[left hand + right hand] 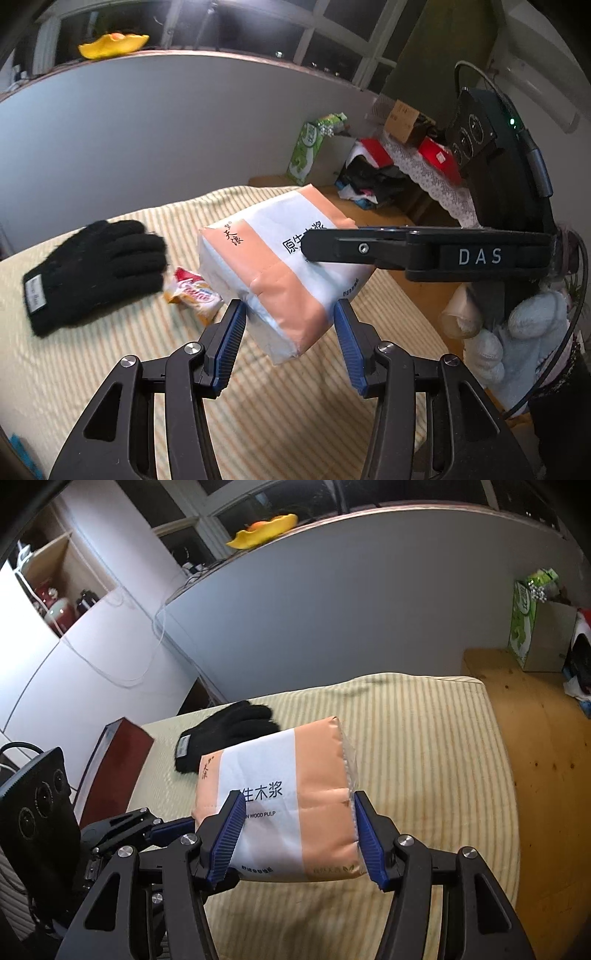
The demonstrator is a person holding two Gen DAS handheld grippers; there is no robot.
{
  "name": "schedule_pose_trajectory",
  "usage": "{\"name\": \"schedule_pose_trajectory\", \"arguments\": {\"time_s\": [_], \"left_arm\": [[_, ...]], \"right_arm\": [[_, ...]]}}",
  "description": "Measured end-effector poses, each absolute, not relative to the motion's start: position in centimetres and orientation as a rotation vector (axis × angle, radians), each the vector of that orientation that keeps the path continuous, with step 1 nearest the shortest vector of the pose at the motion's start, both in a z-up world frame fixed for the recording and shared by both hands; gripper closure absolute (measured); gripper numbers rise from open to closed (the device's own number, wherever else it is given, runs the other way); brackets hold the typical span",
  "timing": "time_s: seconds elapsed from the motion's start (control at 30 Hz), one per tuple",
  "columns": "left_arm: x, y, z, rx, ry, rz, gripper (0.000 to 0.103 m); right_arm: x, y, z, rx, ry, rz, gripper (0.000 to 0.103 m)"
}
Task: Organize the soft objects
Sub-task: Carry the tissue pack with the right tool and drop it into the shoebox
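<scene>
Tissue pack held over the striped mat by both grippers

A striped mat (424, 738) covers the tabletop (546, 746). Above it the peach-and-white tissue pack (284, 805) is lifted clear, the right gripper (299, 834) grasping it across its near end with both blue pads (225, 834) pressed into the sides. The left gripper (290, 332) grips the pack's (280, 269) other end, its fingers touching the wrapper on either side. A black knit glove (92, 273) lies on the mat at far left, and a small snack packet (195, 295) lies just beside it, partly under the pack.
</scene>
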State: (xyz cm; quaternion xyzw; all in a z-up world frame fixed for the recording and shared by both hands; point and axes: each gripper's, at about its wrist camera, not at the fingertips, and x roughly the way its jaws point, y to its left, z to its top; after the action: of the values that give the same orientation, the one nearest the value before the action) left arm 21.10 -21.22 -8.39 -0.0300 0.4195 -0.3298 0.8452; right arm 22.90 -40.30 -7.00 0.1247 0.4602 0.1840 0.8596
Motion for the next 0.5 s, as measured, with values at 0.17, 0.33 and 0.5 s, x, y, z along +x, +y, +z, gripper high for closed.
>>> {"name": "schedule_pose_trajectory", "arguments": {"time_s": [0.17,0.33,0.5], "left_arm": [[19.6,-17.9,-7.1,-0.069,0.846,-0.673,0.056],[17.8,-14.1,-5.8,-0.076,0.794,-0.624,0.056],[15.8,-10.1,-4.6,-0.093,0.748,-0.569,0.056]], "right_arm": [[21.8,-37.4,-5.6,0.249,0.950,0.430,0.048],[20.8,-34.0,-4.1,0.207,0.923,0.474,0.048],[19.9,-29.2,-2.7,0.148,0.889,0.518,0.048]]}}
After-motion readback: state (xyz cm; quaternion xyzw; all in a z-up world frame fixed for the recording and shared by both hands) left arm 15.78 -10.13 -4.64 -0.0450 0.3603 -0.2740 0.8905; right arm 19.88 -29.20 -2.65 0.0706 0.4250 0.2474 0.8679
